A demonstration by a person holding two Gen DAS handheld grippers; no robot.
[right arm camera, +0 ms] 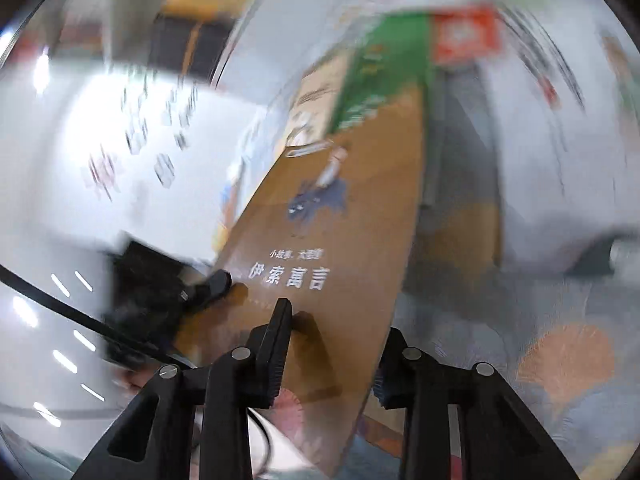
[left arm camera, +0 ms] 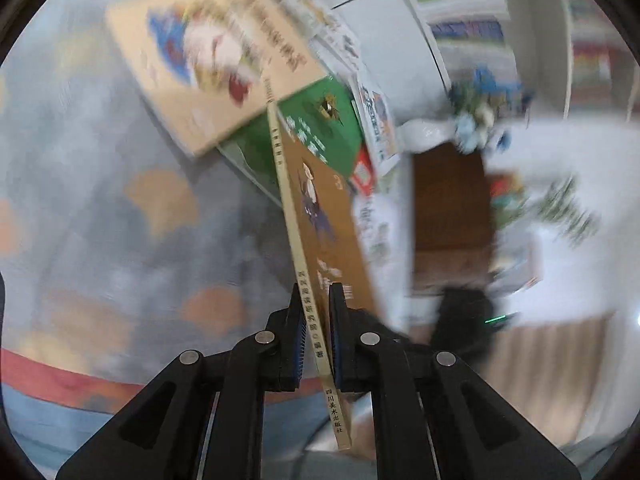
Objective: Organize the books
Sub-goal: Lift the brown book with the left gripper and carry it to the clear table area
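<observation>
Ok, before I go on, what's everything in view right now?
brown book: one, brown cover with pale spine, held up on edge in front of the pile
cream book: one, cream with a cartoon figure, lying on top of the pile, left
green book: one, green, under the cream book
other books: several, mostly white with some red, right of the green book; too blurred to count
patterned cloth: one, grey-blue with orange patches, under the pile
bookshelf: one, white, behind, holding colourful spines
left gripper: one, black, shut on the brown book's spine
right gripper: one, black, jaws apart, brown book's corner between them
</observation>
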